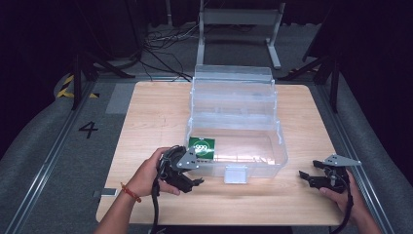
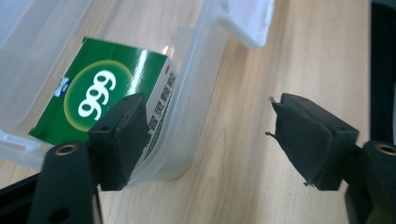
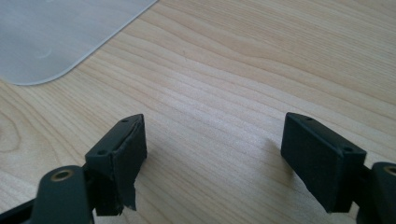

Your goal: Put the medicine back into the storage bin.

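Item: left gripper (image 1: 197, 181), jaws parted, grasping nothing, at the clear storage box's (image 1: 272, 161) front-left corner. We note the green medicine carton (image 1: 202, 146) lying flat inside that corner, just beyond the wall. Right gripper (image 1: 304, 176), also released, sits well apart near the table's (image 1: 156, 112) front-right edge.

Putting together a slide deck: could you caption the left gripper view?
Open left gripper beside the clear plastic box holding a green carton.
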The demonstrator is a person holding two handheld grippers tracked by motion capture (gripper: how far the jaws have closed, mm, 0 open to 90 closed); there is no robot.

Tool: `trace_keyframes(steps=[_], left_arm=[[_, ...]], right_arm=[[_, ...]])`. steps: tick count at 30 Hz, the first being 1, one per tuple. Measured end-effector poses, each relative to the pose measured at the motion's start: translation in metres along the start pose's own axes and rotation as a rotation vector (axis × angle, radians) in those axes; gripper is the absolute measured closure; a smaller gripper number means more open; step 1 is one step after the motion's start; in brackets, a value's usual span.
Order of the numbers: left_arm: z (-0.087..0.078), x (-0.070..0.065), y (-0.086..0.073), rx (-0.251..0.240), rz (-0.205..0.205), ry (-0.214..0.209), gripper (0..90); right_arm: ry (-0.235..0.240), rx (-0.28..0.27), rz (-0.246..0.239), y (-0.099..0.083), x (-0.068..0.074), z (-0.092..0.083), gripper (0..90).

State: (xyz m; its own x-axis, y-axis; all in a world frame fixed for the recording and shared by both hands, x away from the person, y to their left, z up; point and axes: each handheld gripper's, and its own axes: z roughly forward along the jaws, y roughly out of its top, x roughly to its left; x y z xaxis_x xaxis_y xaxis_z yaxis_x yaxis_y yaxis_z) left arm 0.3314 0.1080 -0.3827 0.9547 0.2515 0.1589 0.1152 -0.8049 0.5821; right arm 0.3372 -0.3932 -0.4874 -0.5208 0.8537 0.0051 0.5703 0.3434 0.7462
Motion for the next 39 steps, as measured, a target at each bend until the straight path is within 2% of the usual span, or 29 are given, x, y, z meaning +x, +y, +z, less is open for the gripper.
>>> trace_keyframes(steps=[2, 4, 7, 10, 11, 13, 15, 20, 21, 23, 24, 27, 31, 39], left_arm=[[0.003, 0.002, -0.003, -0.009, -0.020, -0.006, 33.8], [0.006, 0.004, -0.005, -0.024, -0.046, 0.013, 36.7], [0.009, 0.010, -0.007, -0.038, -0.078, 0.012, 42.1], [0.013, 0.013, -0.008, -0.037, -0.077, -0.002, 43.9], [0.014, 0.015, -0.008, -0.033, -0.083, 0.006, 46.3], [0.019, 0.018, -0.008, -0.015, -0.099, -0.011, 51.1], [0.021, 0.021, -0.009, -0.027, -0.102, -0.006, 53.9], [0.021, 0.023, -0.010, -0.038, -0.085, -0.015, 65.3], [0.021, 0.023, -0.010, -0.038, -0.085, -0.015, 65.9], [0.022, 0.023, -0.009, -0.040, -0.085, -0.023, 67.1], [0.023, 0.024, -0.009, -0.042, -0.072, -0.026, 68.3], [0.023, 0.024, -0.008, -0.042, -0.065, -0.032, 70.3], [0.023, 0.025, -0.009, -0.047, -0.062, -0.051, 71.7], [0.024, 0.028, -0.007, -0.047, -0.033, -0.084, 75.8]], right_arm=[[0.002, 0.000, -0.001, 0.000, 0.000, 0.000, 22.6], [0.008, 0.013, -0.005, 0.001, 0.000, -0.001, 23.5], [-0.001, 0.033, -0.014, 0.006, -0.001, -0.003, 28.8], [0.006, -0.019, -0.009, 0.017, -0.002, -0.012, 32.1], [0.016, -0.038, -0.005, 0.020, -0.002, -0.015, 33.6], [0.025, -0.075, -0.022, 0.032, 0.000, -0.023, 35.8], [0.033, -0.098, -0.039, 0.045, 0.002, -0.028, 38.5], [0.049, -0.170, -0.103, 0.088, 0.006, -0.044, 42.8], [0.049, -0.170, -0.103, 0.088, 0.006, -0.044, 42.8], [0.074, -0.186, -0.125, 0.108, 0.008, -0.047, 43.2], [0.073, -0.195, -0.144, 0.117, 0.010, -0.048, 43.9], [0.079, -0.213, -0.189, 0.145, 0.019, -0.045, 43.9], [0.113, -0.214, -0.230, 0.170, 0.027, -0.036, 43.3], [0.138, -0.183, -0.294, 0.215, 0.037, -0.011, 44.6]])
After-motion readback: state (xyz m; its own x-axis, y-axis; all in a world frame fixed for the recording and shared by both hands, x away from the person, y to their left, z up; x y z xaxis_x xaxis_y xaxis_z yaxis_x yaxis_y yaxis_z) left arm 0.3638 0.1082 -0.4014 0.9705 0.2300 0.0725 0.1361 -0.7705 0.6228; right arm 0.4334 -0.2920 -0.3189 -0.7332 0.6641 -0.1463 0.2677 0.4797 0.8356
